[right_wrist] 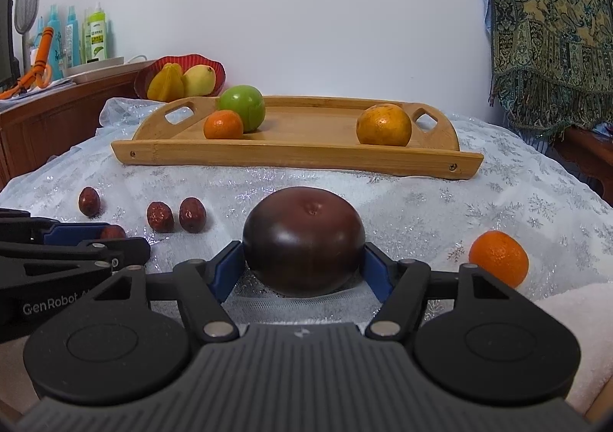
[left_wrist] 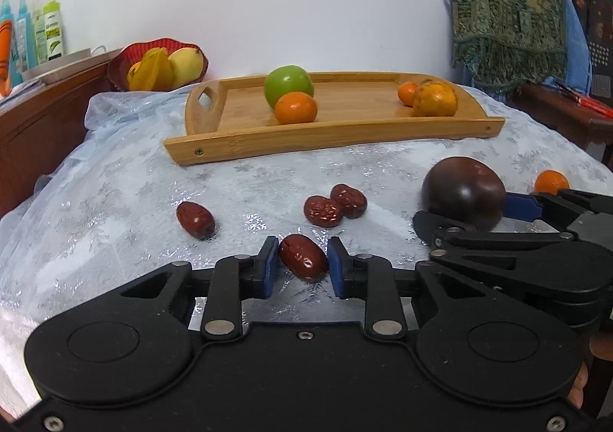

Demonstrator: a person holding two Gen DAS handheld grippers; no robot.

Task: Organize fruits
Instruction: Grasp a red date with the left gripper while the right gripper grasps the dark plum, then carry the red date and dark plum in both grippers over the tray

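left wrist view, reading left to right with the wooden tray (left_wrist: 345, 133) as the landmark: well left of it and behind, a red bowl (left_wrist: 118, 66) of yellow fruit sits on a wooden cabinet beside some bottles. on the tray a green apple (left_wrist: 288, 85) stands with a small orange (left_wrist: 295, 108) touching its front, and toward the tray's right end a yellow-orange citrus (left_wrist: 435, 99) has another small orange (left_wrist: 407, 92) just behind it. in front of the tray, on the cloth-covered counter (left_wrist: 115, 202), lie a lone red date (left_wrist: 195, 219), then a pair of dates (left_wrist: 334, 206) touching each other. nearer still, the left gripper (left_wrist: 302, 266) has its fingers drawn narrow, the blue pads against a fourth date (left_wrist: 303, 257) that lies tilted between them. right of that the dark purple fruit (left_wrist: 464, 192) sits between the right gripper's fingers, with a loose orange (left_wrist: 551, 181) beyond.

right wrist view: the right gripper (right_wrist: 303, 267) has its fingers spread fairly wide, both blue pads on the sides of the dark purple fruit, which rests on the counter in front of the tray's middle. the loose orange lies to its right, apart.
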